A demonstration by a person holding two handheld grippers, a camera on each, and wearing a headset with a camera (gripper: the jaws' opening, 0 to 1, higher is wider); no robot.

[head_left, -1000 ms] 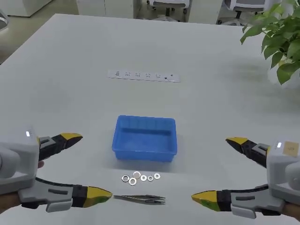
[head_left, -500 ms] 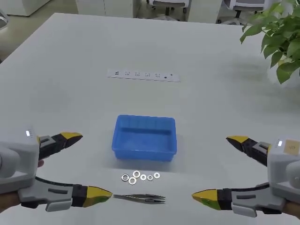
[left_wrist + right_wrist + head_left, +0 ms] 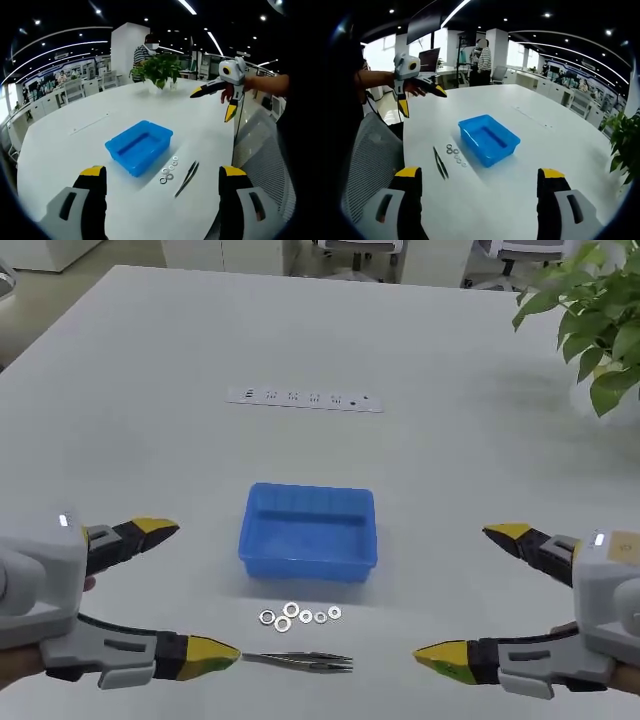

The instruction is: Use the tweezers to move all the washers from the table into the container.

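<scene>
Hovering over the white tabletop (image 3: 300, 340), the left gripper (image 3: 208, 590) and the right gripper (image 3: 450, 592) flank the work area. Each has its jaws spread wide apart, with nothing between them.

The shallow blue rectangular plastic container (image 3: 308, 571) sits centrally between the grippers, and its interior appears empty. A short row of small silver metal washers (image 3: 300, 616) lies on the table just in front of the container's near wall. None of them is inside it. The slim steel tweezers (image 3: 300, 662) lie flat just on the person's side of the washers, roughly parallel to that row.

This layout appears deliberate. The tool is nearest the person, the parts come next and the receptacle lies immediately beyond them, so each transfer would be short.

In the head view the left gripper's lower jaw tip reads close to one end of the tweezers. Whether it touches cannot be told, and the left gripper view shows the tweezers lying ahead of that gripper's jaws.

Assessment: the task is at its start and the tweezers have not been picked up. The symmetrical, open posture suggests readiness, with neither side committed.

Risk: thin tweezers lying flat on a smooth surface offer little purchase and may skid or pivot when pinched. The loose washers nearby could be scattered.
</scene>
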